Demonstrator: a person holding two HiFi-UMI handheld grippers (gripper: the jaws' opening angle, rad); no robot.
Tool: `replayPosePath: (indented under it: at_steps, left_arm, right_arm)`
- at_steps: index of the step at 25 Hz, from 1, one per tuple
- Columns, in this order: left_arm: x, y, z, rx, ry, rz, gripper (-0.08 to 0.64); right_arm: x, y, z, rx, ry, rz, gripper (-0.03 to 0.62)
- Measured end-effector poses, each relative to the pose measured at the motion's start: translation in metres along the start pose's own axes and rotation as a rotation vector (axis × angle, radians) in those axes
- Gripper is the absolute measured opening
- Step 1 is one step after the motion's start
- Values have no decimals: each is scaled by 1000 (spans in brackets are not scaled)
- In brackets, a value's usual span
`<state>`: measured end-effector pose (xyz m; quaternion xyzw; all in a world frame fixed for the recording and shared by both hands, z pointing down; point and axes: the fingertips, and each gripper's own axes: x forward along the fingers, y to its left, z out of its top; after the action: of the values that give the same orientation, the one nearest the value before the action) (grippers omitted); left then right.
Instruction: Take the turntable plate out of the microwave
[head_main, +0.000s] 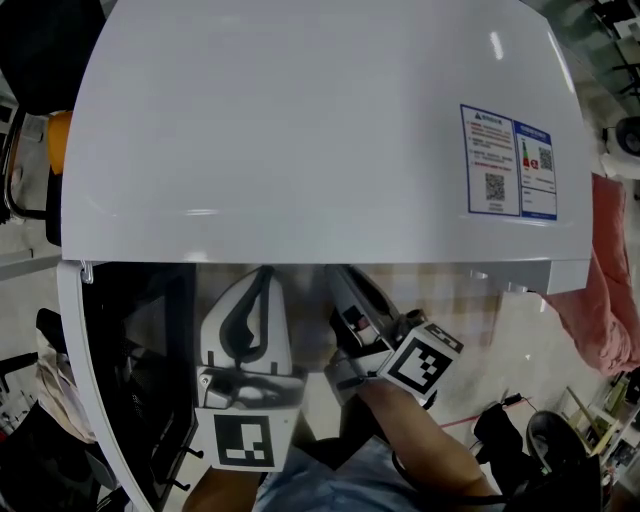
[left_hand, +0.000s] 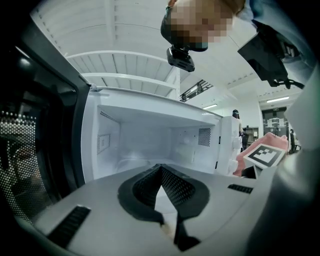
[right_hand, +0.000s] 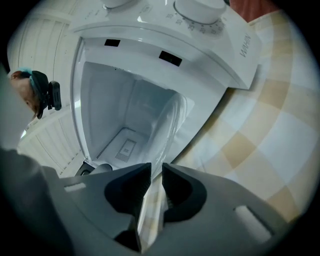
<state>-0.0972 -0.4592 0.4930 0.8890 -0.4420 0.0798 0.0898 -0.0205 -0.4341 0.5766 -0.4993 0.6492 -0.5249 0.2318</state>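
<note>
The white microwave (head_main: 300, 130) stands open below me, and both grippers reach into its mouth. In the right gripper view the clear glass turntable plate (right_hand: 167, 125) runs edge-on from the cavity into my right gripper (right_hand: 156, 172), whose pads are shut on its rim. That gripper (head_main: 338, 285) is rolled onto its side. My left gripper (left_hand: 160, 167) points into the white cavity (left_hand: 150, 145) with its jaw tips touching and nothing visibly held. In the head view it (head_main: 263, 285) sits just left of the right one.
The microwave door (head_main: 80, 380) hangs open at the left, dark and meshed (left_hand: 30, 150). The control panel with dials (right_hand: 200, 10) is on the microwave's right side. A checkered tabletop (right_hand: 270, 125) lies under the microwave, and pink cloth (head_main: 610, 290) lies to the right.
</note>
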Motion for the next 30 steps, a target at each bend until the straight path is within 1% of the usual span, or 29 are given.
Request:
replayPosePath:
  at_steps: [1,2,3,5,7,10,12,14,16,24,26,29,30]
  left_arm:
    - [1,1,0,1,-1,0,6]
    - [2,1,1,2,-2,0,6]
    - [3,3,2,2,-3,1,6]
    - [4,5,2,2,-3,4,6]
    - [4,7,3,4,-1,4,6]
    - [5,9,2,3,-1,5,6]
    - [6,10,2,4,0,6,6]
    - [6,11,1,8,4,6,6]
    - [5,11,1,8,7,9,6]
    - [-3,8,-6,-8,26,26,6]
    - [-4,7,-8,-13,27,26,6]
    - [-4,8,-7,-15,23,23,6]
    - [-4,9,-6,-12,23,23,6]
  right_arm:
    - [2,0,2,1,-5,7,75]
    - [4,0,5,10,-13,18,119]
    - [7,0,9,26,-22,30,147]
    - [14,-1,13,58,-32,53,152]
    - [19,-2,15,80,-37,69,152]
    - [25,-2,18,85,-38,83,152]
    - [26,-4,19,98,-36,78,135]
    - [26,-5,18,107,-32,84,95]
    - [25,-3,18,107,-28,96,69]
    - [10,-1,2,139,-4,108,64]
    - [9,0,-2,133,6,111,65]
    - [15,0,2,118,5,128,76]
    - [19,0,4,123,3,138,97]
